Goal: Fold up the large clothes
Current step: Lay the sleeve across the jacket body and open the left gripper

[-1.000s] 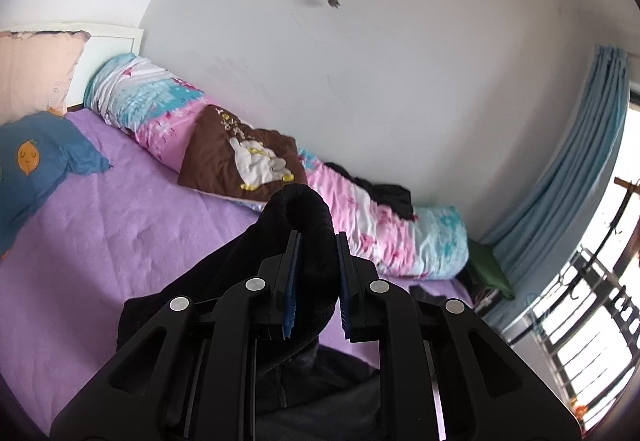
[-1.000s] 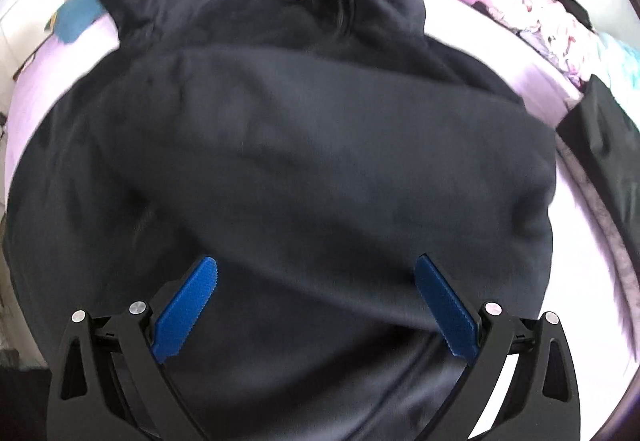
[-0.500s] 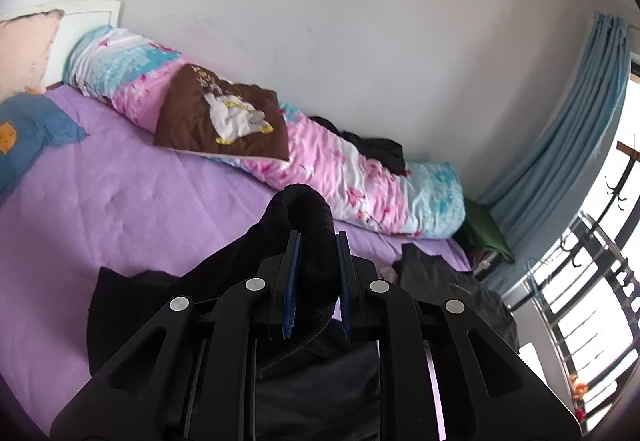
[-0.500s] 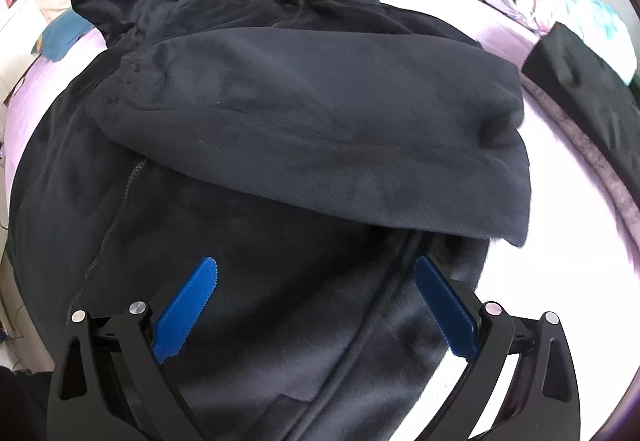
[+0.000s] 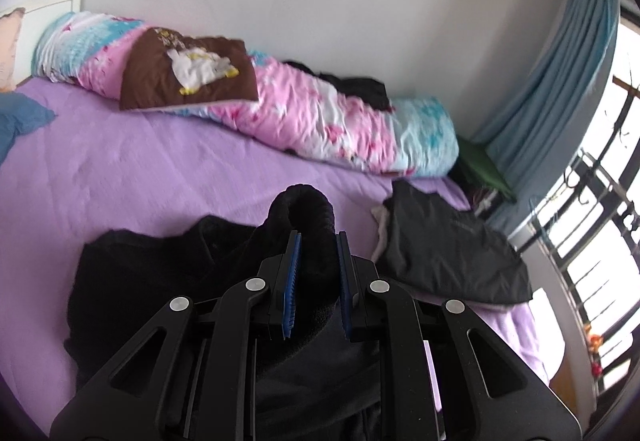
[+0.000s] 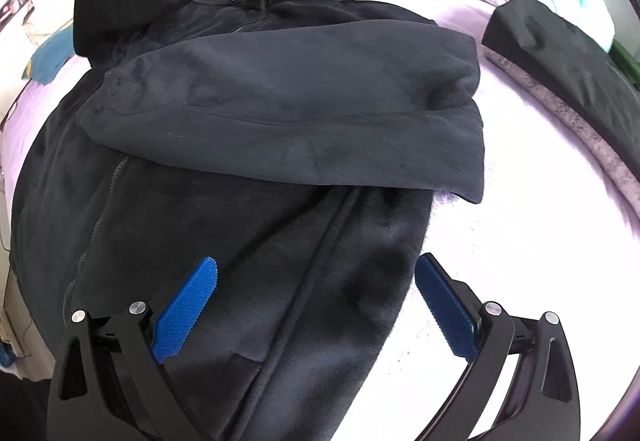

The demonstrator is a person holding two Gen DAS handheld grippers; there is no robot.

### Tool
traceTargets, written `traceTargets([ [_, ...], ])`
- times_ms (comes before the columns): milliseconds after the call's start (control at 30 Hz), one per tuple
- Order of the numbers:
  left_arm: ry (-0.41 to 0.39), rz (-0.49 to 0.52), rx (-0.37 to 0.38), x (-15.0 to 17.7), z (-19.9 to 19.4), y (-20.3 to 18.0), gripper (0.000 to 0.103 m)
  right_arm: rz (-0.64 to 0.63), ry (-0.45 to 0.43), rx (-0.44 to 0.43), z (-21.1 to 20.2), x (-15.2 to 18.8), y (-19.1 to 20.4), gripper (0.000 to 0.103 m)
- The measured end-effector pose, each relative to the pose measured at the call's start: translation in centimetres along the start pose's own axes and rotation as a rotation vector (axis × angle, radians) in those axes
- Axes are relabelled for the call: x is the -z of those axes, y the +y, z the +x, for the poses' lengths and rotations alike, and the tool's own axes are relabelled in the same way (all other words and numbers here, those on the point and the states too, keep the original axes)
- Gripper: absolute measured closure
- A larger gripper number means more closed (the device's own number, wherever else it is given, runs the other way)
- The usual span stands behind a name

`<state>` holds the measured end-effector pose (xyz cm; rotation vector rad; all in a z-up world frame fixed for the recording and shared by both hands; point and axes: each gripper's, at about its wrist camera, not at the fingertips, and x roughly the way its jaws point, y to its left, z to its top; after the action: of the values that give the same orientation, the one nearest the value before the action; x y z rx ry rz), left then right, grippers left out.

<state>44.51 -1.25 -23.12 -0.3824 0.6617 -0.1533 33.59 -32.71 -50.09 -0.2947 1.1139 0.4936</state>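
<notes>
Black fleece jacket (image 6: 256,201) lies spread on the purple bed sheet (image 5: 132,169), one sleeve (image 6: 304,121) folded across its chest. Over its lower part the right gripper (image 6: 316,305) hangs with jaws wide apart, empty. The left gripper (image 5: 316,265) is clenched on the other sleeve's cuff (image 5: 304,209), lifted above the jacket. Just beyond lies a dark folded garment (image 5: 448,257); a rolled floral quilt (image 5: 328,125) runs along the wall.
</notes>
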Motion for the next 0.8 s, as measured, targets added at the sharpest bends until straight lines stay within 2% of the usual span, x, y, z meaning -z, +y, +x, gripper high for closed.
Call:
traceTargets([
  [200,0.070,0.026,0.008,3.1,3.5,-1.5,0.087,0.015,-0.008,-0.004,-0.2,0.4,-0.9,0.006],
  [333,0.125,0.109,0.026,5.1,6.2,-3.1,0.087,0.069,-0.006,-0.032,-0.1,0.7,-1.6,0.006],
  [567,0.214,0.202,0.009,9.3,10.3,-5.2,0.087,0.123,-0.025,-0.040,-0.4,1.4,-2.8,0.006],
  [667,0.257,0.186,0.014,11.1,11.9,-5.4,0.087,0.154,-0.011,-0.052,-0.2,1.9,-3.8,0.006],
  [800,0.279,0.242,-0.008,13.0,13.3,-6.4,0.086,0.202,-0.015,-0.072,-0.4,2.8,-5.0,0.006],
])
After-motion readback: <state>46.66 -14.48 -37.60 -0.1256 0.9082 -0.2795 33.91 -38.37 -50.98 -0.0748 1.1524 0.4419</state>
